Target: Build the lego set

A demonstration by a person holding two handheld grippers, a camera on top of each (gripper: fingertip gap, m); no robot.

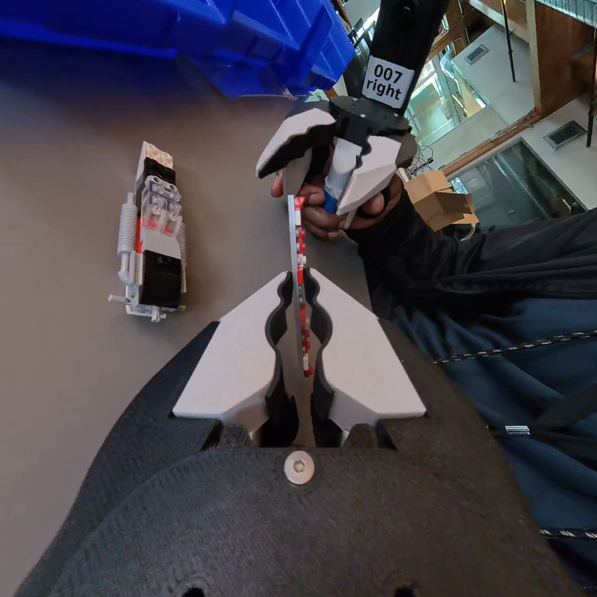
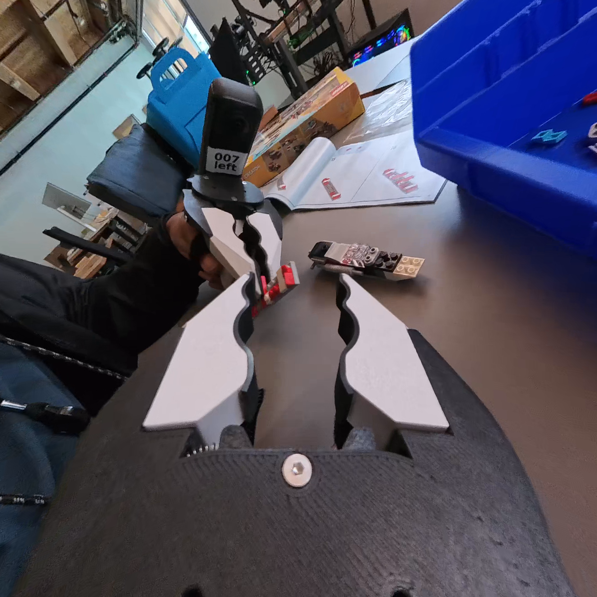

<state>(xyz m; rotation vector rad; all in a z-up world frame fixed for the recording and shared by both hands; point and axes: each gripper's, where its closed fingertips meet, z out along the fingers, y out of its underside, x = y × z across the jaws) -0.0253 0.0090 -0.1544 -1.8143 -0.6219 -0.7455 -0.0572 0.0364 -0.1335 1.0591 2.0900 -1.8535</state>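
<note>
My left gripper (image 1: pixel 298 274) is shut on a thin grey Lego plate with red pieces (image 1: pixel 295 239), held on edge above the dark table (image 1: pixel 64 323). The plate's far end reaches toward my right gripper (image 1: pixel 318 206), which is open and empty. In the right wrist view the right gripper (image 2: pixel 294 281) is open, with the left gripper (image 2: pixel 260 277) and its held plate (image 2: pixel 284 281) just beyond the left fingertip. A black, grey and clear Lego sub-assembly (image 1: pixel 155 239) lies on the table to the left; in the right wrist view it (image 2: pixel 365 258) lies ahead of the fingers.
A blue parts bin (image 2: pixel 517 129) with several loose pieces stands at the right, and shows at the top of the left wrist view (image 1: pixel 226 42). An open instruction booklet (image 2: pixel 355 174) and the yellow set box (image 2: pixel 307 119) lie farther back. The person's dark sleeve (image 1: pixel 452 258) is close. Across from one pair of fingers to the other is roughly 5 cm.
</note>
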